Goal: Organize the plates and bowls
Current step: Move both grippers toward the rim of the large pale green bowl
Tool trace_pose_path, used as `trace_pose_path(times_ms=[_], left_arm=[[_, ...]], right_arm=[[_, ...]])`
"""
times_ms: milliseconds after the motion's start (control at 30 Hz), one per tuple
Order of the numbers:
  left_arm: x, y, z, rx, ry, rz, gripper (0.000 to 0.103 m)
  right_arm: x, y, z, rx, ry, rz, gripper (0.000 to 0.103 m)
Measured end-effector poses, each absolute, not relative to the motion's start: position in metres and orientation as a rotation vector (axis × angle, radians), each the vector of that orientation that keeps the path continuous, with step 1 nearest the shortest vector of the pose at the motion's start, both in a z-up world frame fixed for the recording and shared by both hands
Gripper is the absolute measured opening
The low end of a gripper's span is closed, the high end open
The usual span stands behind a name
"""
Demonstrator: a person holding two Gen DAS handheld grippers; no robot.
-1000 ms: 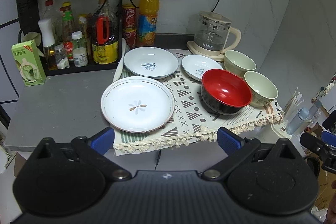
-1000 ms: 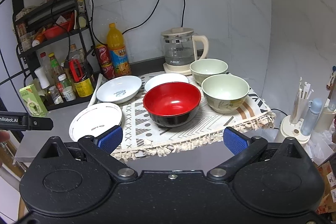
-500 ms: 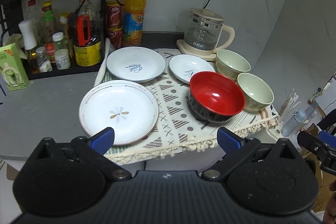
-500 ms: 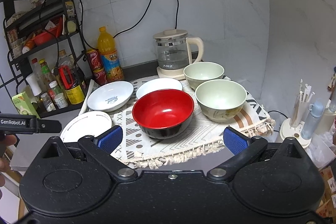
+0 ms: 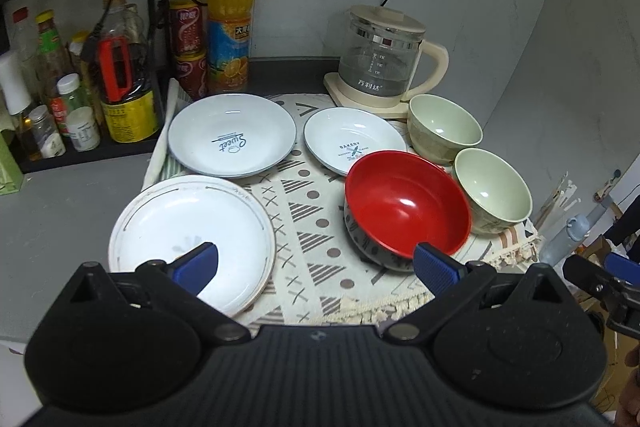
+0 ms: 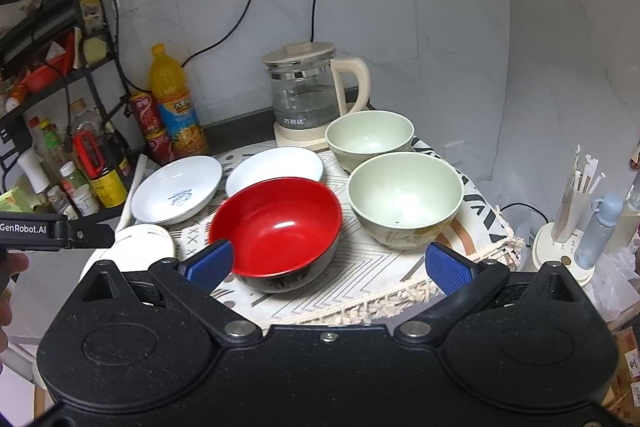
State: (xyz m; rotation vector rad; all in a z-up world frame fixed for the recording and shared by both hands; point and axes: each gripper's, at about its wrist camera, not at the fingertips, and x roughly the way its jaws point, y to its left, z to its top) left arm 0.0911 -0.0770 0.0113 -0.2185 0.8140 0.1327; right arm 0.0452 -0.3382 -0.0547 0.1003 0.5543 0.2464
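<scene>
On a patterned mat (image 5: 304, 227) lie a large white plate (image 5: 176, 223), a pale blue plate marked "Sweet" (image 5: 232, 139), a small plate marked "Bakery" (image 5: 352, 139), a red bowl (image 5: 404, 203) and two pale green bowls (image 5: 444, 127) (image 5: 492, 187). My left gripper (image 5: 316, 269) is open and empty, above the mat's front edge, its left finger over the white plate. My right gripper (image 6: 326, 265) is open and empty, just in front of the red bowl (image 6: 276, 223); the near green bowl (image 6: 404, 195) is to its right.
A glass kettle (image 5: 380, 63) stands at the back. An orange drink bottle (image 5: 230, 23) and red cans (image 5: 188, 31) stand by a black rack of bottles (image 5: 80, 87). A holder with straws and a blue bottle (image 6: 596, 227) stands off the counter's right edge.
Both grippers have moved forward toward the dishes. The left one now reaches over the white plate's near edge; the right one has closed in on the red bowl. The dishes have not moved.
</scene>
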Motion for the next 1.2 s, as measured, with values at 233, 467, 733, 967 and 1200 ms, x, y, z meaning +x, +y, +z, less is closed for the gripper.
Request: trace_pose_path(times_ms=[233,467,733,967,1200], left_arm=[[0.133,-0.089,0.005,-0.213,0.816,0.101,0.102],[0.172,-0.107,-0.001,-0.194,0.825,0.041,0.102],[0.212,-0.13,-0.013,-0.159,0.86,-0.039,0.1],[0.24,-0.149,-0.024,-0.139,0.884,-0.114,0.096],[0.27,-0.164,-0.036,-0.132,0.918,-0.171,0.095]], right_arm=[[0.077,-0.357,-0.063,0.138,0.57,0.225,0.103],[0.103,-0.376,-0.07,0.18,0.592,0.201,0.103],[0.125,-0.391,-0.082,0.211,0.637,0.147,0.101],[0.143,-0.402,-0.092,0.242,0.68,0.101,0.092],[0.169,-0.41,-0.105,0.267,0.734,0.063,0.089]])
